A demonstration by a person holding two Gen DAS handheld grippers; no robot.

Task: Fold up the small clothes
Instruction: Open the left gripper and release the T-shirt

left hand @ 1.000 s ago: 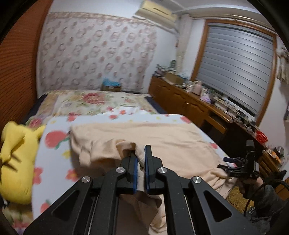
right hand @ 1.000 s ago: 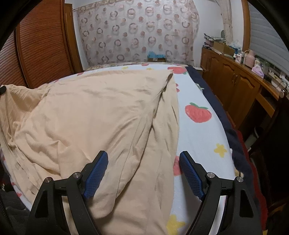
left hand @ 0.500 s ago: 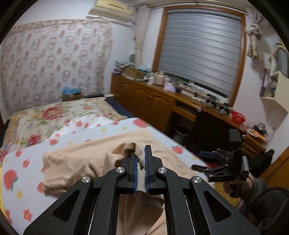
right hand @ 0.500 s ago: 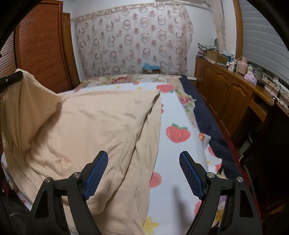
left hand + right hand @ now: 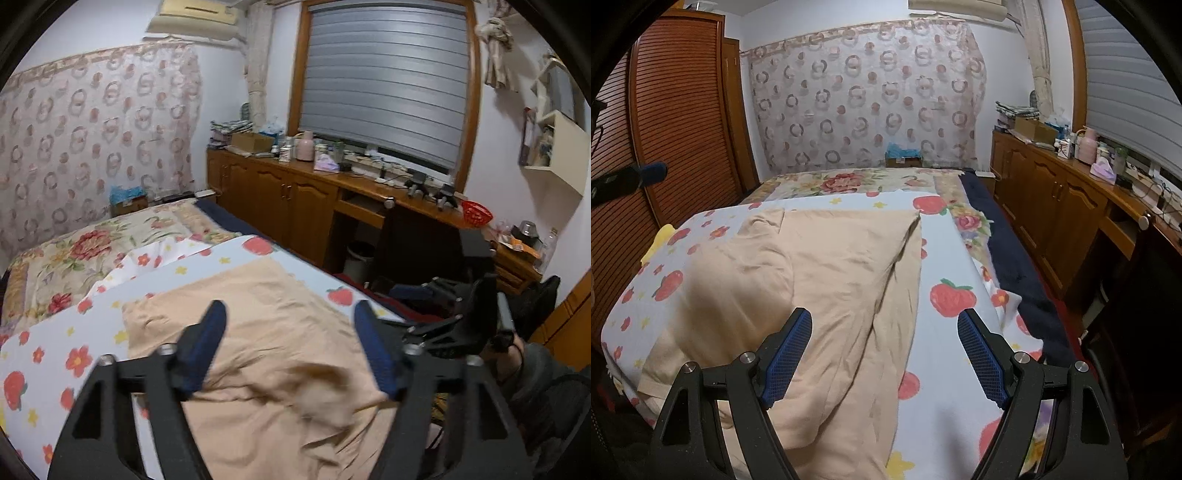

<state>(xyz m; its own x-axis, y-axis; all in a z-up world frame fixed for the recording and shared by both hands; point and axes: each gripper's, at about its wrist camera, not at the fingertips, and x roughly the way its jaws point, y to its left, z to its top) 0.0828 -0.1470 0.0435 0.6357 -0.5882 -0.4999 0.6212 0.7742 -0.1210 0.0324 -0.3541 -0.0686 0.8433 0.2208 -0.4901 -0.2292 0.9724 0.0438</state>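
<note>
While the peach garment [image 5: 827, 280] lies spread on the strawberry-print sheet [image 5: 945, 236] of the bed, partly folded over itself on its left side, both grippers hover above its near part. The left gripper [image 5: 291, 350] has just been opening its jaws, and now its fingers [image 5: 207, 343] stand wide apart with only loose cloth below them, nothing pinched. The right gripper [image 5: 884, 354] is also spread wide, its fingers apart over the right edge of the garment, and it holds nothing. This cloth looks thin, soft and light; I judge it will sag and wrinkle at once when it is lifted, and it will not keep any shape alone. It is not fragile, but a thin layer can slip out from the pads. A good place to take hold seems the near hem or a corner, one gripper on each side, so the fold stays straight.
</note>
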